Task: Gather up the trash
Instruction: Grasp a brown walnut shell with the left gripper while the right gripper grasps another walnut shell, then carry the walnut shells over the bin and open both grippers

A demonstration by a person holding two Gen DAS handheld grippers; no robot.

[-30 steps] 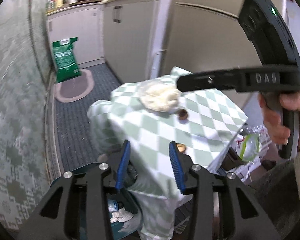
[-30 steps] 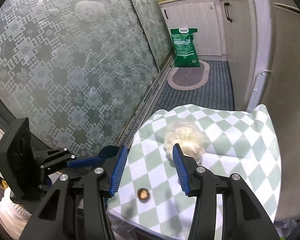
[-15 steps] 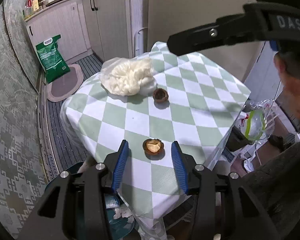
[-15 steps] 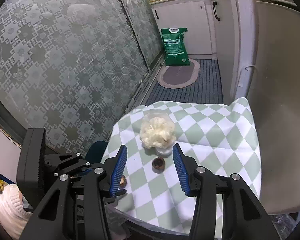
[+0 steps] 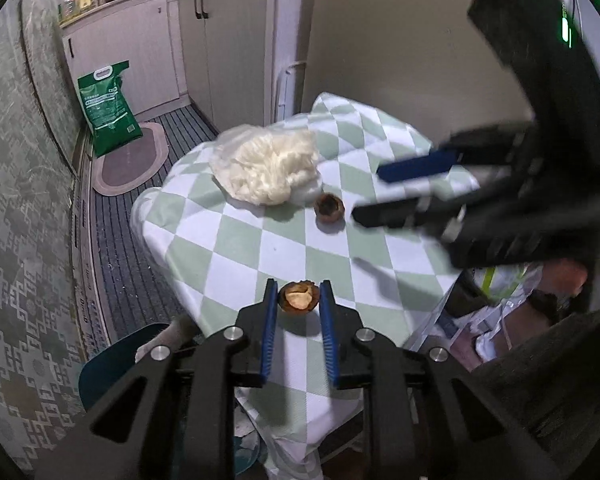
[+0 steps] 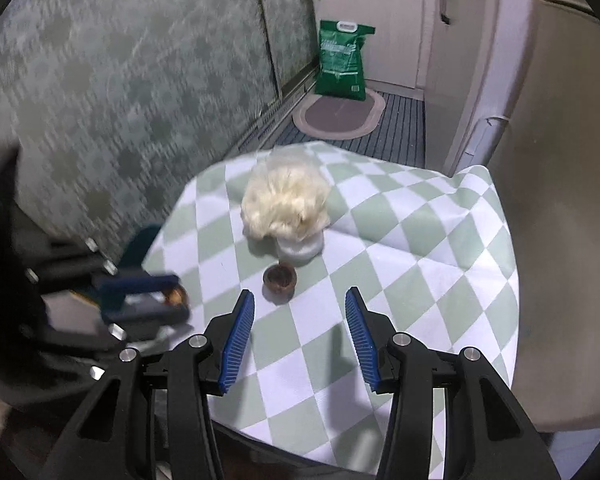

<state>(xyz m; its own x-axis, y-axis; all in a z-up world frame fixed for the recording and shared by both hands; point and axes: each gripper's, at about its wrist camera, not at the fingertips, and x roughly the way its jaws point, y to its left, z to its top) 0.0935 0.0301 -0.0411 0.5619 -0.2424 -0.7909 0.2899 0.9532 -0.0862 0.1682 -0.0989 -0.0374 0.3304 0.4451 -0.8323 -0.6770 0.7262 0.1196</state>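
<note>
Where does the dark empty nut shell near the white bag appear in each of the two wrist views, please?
Left wrist: dark nut shell right of centre, beside the white bag.
Right wrist: shell at centre, just ahead of the open right gripper.
Shared landmark: green sack on the floor.

Two nut shells (image 5: 299,297) (image 5: 329,207), one plastic bag (image 5: 266,168), one green sack (image 5: 109,107), one rug (image 5: 130,162).

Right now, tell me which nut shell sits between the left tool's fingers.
The pale-centred shell at the table's near edge; the darker shell lies beside the white wad.
</note>
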